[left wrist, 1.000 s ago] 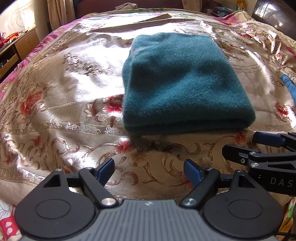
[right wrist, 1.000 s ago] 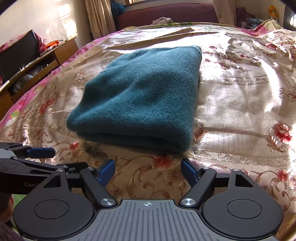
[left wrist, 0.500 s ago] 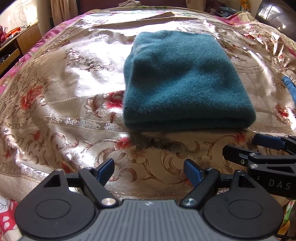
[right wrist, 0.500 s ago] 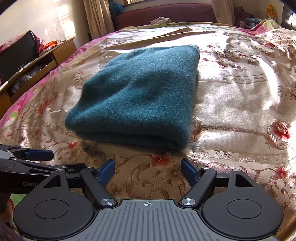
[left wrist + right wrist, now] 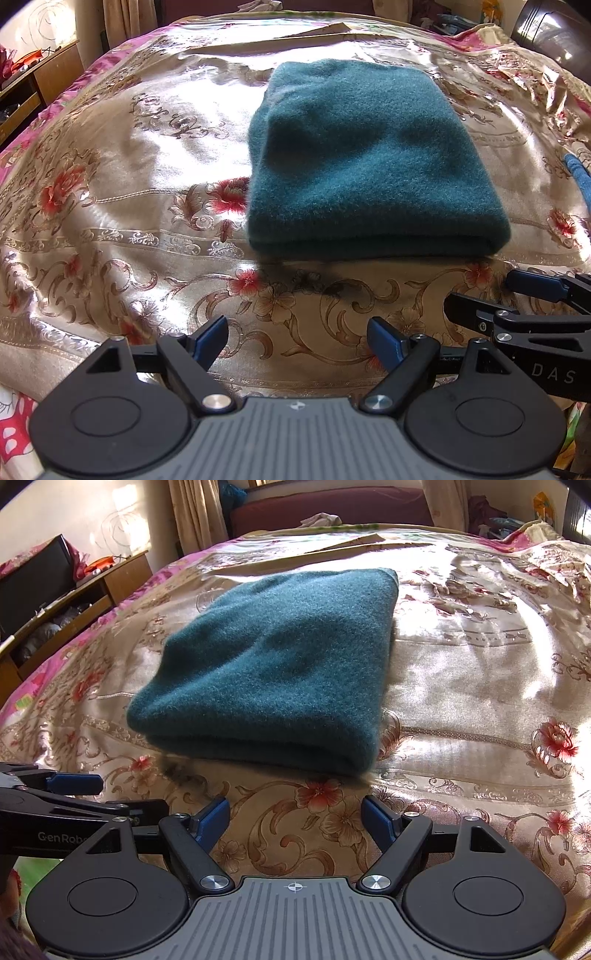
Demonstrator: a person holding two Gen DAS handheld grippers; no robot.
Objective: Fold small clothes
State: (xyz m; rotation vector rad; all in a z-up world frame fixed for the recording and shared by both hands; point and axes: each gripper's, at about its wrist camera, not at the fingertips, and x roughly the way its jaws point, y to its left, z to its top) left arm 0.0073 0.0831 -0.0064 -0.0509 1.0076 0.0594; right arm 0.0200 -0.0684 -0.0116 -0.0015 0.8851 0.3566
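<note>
Teal fleece garment (image 5: 369, 162) lies folded flat, rectangular.

sunlit, glaring satin bedspread (image 5: 155, 155); fisheye-bent edges.

Beside the teal folded garment (image 5: 373, 166), a blue strip (image 5: 578, 177) is cut off by the frame edge; the garment's underside is hidden against the bedspread (image 5: 147, 155).

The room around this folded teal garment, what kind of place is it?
Most likely a home bedroom. The folded teal fleece garment lies on a bed with a shiny gold floral bedspread; a wooden side cabinet stands along the wall, and beige curtains hang behind.
</note>
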